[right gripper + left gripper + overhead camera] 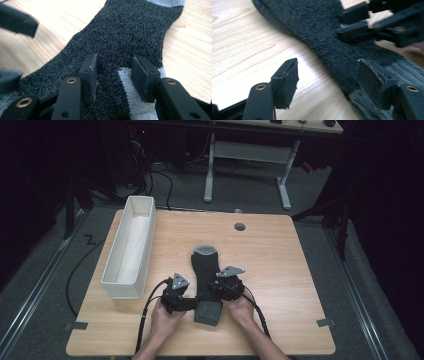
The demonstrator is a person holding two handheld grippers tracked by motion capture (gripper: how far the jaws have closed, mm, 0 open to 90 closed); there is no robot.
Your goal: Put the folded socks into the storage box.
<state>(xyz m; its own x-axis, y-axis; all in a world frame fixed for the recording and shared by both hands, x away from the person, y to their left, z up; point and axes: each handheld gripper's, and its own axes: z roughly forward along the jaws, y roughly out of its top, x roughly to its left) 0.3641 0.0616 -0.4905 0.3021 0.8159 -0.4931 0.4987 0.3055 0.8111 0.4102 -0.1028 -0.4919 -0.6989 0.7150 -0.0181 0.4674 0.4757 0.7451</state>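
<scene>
While lying flat near the desk's (280, 250) front edge, sock (205, 270) stretched lengthwise, dark grey, pale toe band away from the person, lighter grey end nearest the person. Flanked by both grippers, one at each side of its near half. Left gripper (328, 82) spread wide, one pad over bare wood, the other over the sock's edge, cloth between but not pinched; seen from above at the sock's left side (186, 303), held in the left hand (165, 317). Right gripper (113, 75) set down on the sock, partly open, pads standing apart over dark knit and a light grey patch, cloth lying between them, no squeeze visible; from above at the sock's right side (216, 287), gripped by the right hand (240, 307). Right gripper's tips also visible in the left gripper view, over the sock's far side. White bin (131, 245) lengthwise along the desk's left edge, well apart from the sock.
</scene>
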